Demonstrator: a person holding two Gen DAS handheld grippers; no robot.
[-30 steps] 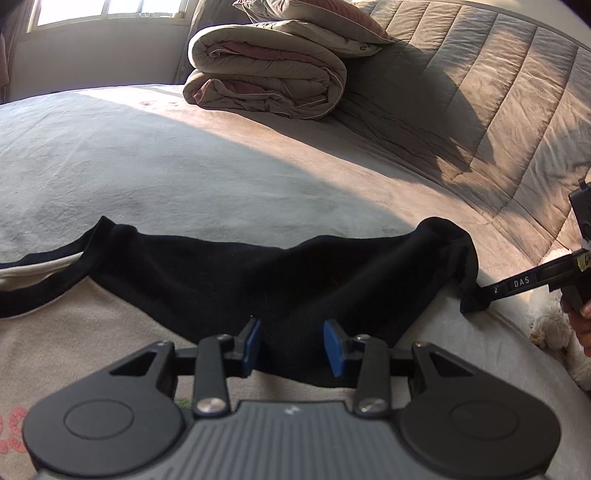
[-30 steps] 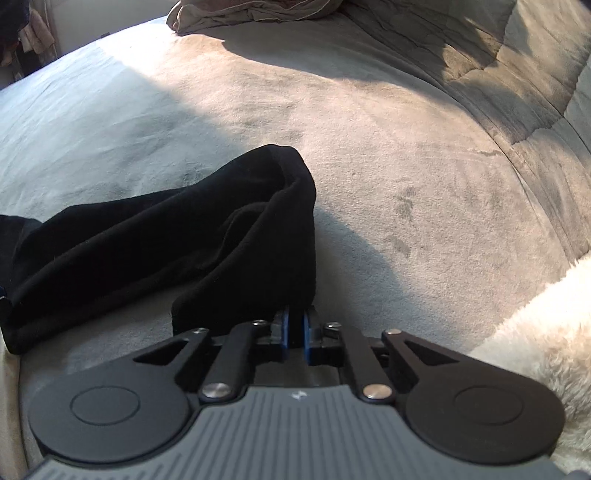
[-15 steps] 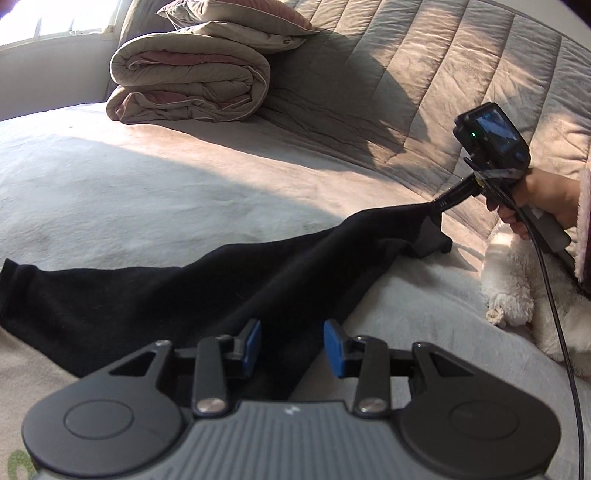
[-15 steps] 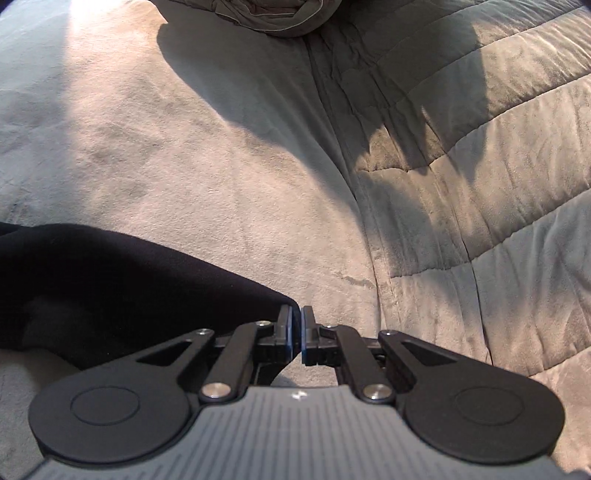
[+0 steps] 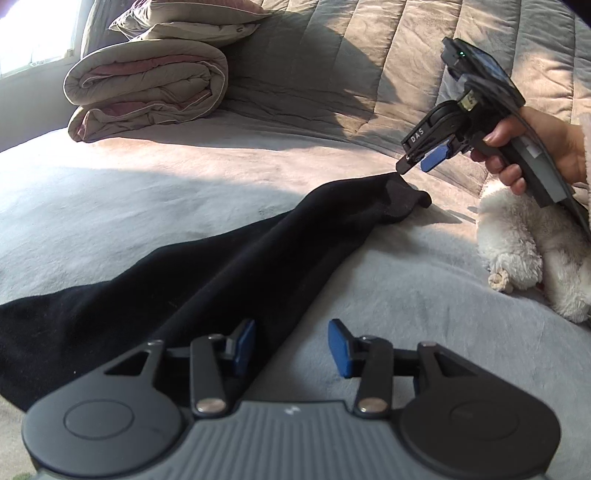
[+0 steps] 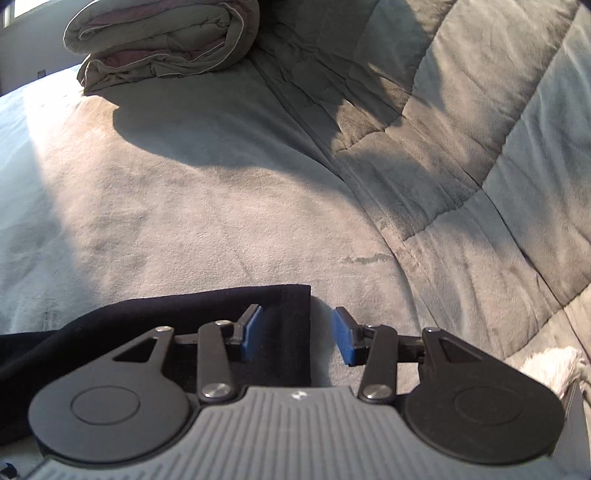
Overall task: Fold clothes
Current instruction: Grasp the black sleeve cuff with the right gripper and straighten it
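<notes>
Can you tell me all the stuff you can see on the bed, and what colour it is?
black sleeve: one, black, stretched across the bed toward the right tool; its cuff end lies flat under that tool in the right wrist view.
bed cover: one, grey, under everything.
quilted cover: one, grey, rising behind the bed.
rolled duvet: one, beige with dusty pink inside, far left at the back.
pillow: one, beige and pink, on top of the duvet.
fluffy white thing: one, white, right edge of the bed; I cannot tell what it is.
left tool: one, black with blue pads, open, above the sleeve's edge.
right tool: one, black with blue pads, open, just above the cuff.
right hand: one, holding the right tool.
</notes>
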